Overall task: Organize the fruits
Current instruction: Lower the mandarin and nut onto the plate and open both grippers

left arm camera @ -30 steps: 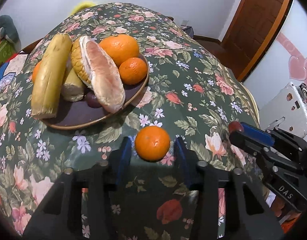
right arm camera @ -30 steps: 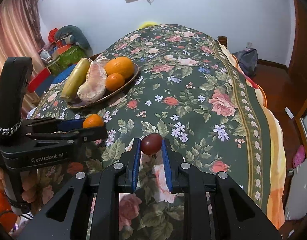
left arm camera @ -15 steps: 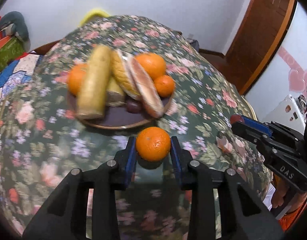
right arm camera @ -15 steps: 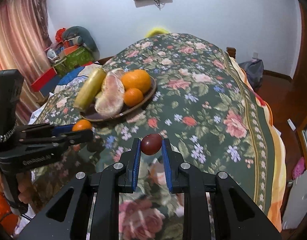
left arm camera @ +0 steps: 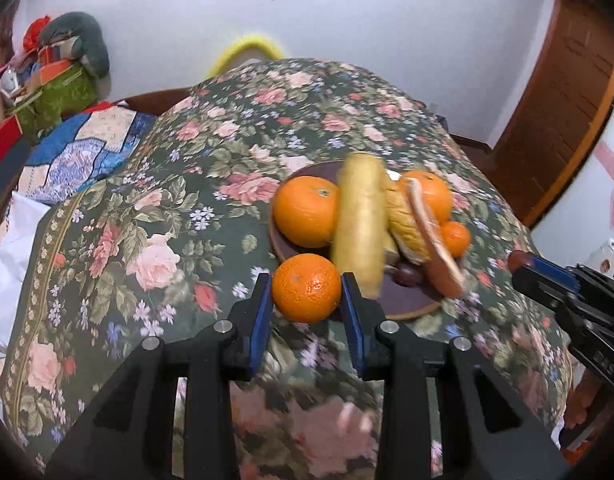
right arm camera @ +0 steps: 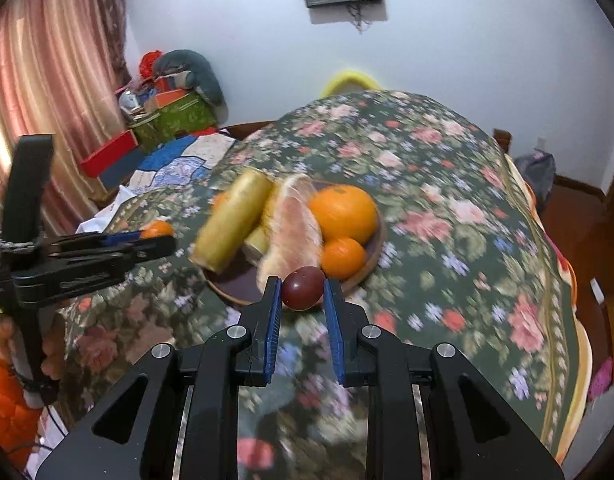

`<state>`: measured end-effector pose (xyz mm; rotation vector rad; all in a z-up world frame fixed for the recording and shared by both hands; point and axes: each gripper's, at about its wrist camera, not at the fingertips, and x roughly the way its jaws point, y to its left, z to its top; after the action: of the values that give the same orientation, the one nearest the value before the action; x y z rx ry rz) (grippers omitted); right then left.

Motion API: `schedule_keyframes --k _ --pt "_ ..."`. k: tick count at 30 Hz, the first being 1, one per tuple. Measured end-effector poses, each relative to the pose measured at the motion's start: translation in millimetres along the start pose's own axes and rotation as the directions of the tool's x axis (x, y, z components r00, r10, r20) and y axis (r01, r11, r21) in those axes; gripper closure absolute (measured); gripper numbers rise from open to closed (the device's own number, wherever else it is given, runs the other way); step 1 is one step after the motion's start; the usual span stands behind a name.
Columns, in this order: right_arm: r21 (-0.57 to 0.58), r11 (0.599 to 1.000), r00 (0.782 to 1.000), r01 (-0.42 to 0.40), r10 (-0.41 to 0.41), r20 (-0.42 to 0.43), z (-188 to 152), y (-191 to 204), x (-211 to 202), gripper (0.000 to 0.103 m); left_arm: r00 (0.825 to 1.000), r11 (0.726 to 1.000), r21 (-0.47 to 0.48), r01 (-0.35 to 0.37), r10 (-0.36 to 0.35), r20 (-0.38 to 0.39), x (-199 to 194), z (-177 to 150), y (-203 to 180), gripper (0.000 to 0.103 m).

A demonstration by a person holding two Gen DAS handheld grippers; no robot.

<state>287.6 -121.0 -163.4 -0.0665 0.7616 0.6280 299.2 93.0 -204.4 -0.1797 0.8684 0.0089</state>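
My left gripper point(left arm camera: 306, 295) is shut on an orange mandarin point(left arm camera: 306, 287) and holds it in the air just in front of the brown plate point(left arm camera: 407, 307). The plate holds a large orange point(left arm camera: 305, 211), a yellow corn cob point(left arm camera: 359, 232), a peeled pomelo wedge point(left arm camera: 425, 236), more oranges and a dark plum. My right gripper point(right arm camera: 303, 300) is shut on a dark red plum point(right arm camera: 303, 289) and holds it above the plate's near rim point(right arm camera: 361, 280). The left gripper point(right arm camera: 147, 240) with its mandarin also shows at the left of the right wrist view.
The plate sits on a table under a dark floral cloth point(left arm camera: 179, 216). Boxes and bags point(right arm camera: 167, 116) are piled at the far left by a pink curtain. A wooden door point(left arm camera: 567, 112) stands at the right.
Both grippers have risen off the cloth with their fruit and moved toward the plate. The left gripper has swung to the plate's left front; the right one has come up to its near rim.
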Motion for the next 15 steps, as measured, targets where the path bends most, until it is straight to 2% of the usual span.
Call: schedule_keyframes --k 7,15 --pt "-0.068 0.997 0.999 -0.028 0.027 -0.018 18.0 25.1 30.5 0.083 0.999 0.999 -0.024 0.037 -0.038 -0.023 29.2 14.8 7.8 0.069" --pt "-0.112 0.993 0.998 -0.042 0.036 -0.057 19.9 38.5 55.0 0.083 0.995 0.996 -0.034 0.079 -0.081 -0.052 45.5 19.3 13.6 0.070"
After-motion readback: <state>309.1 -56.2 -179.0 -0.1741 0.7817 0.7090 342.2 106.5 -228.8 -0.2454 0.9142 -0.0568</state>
